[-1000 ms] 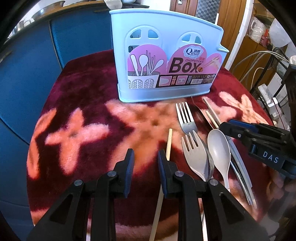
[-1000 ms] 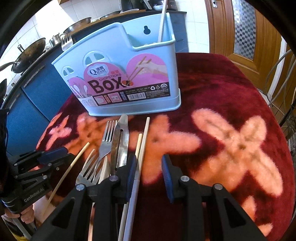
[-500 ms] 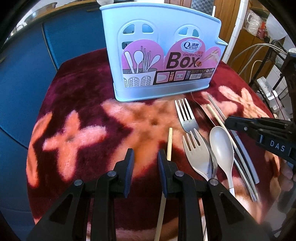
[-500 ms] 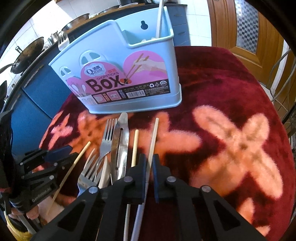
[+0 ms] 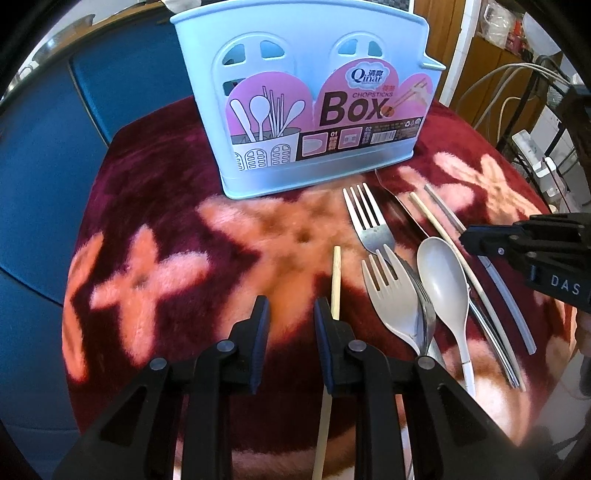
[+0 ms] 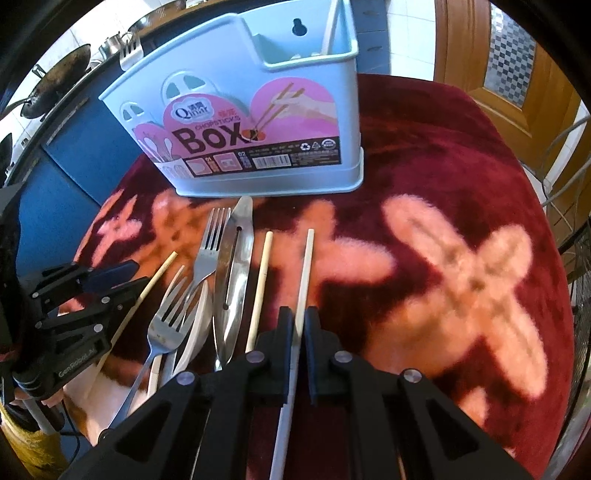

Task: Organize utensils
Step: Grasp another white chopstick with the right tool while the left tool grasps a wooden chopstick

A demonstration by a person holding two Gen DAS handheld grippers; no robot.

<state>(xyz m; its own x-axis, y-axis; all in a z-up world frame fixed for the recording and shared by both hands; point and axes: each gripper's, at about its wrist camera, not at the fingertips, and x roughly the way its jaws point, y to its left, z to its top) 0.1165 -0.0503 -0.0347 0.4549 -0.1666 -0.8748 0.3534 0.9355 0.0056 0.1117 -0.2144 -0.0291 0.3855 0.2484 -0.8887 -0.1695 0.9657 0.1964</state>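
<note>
A light blue utensil holder (image 5: 306, 110) (image 6: 240, 129) stands at the back of the cloth; a chopstick (image 6: 328, 29) stands in its right compartment. My right gripper (image 6: 300, 314) is shut on a white chopstick (image 6: 306, 266), which points toward the holder. Left of it lie a wooden chopstick (image 6: 260, 284), a knife (image 6: 236, 266) and a metal fork (image 6: 210, 247). My left gripper (image 5: 291, 314) is open with nothing between its fingers. Another wooden chopstick (image 5: 336, 280) lies just outside its right finger. A grey plastic fork (image 5: 391, 295) and a grey spoon (image 5: 441, 273) lie further right.
A dark red cloth with pink flowers (image 6: 461, 266) covers the round table. Blue cabinets (image 5: 44, 155) stand behind and to the left, with woks (image 6: 55, 81) on the counter. A wooden door (image 6: 517, 55) is at the right. Cables and a power strip (image 5: 546, 170) sit past the table's right edge.
My right gripper has shut on the white chopstick, whose far tip has swung to the right, away from the wooden one. The left gripper has stayed open beside its chopstick.
</note>
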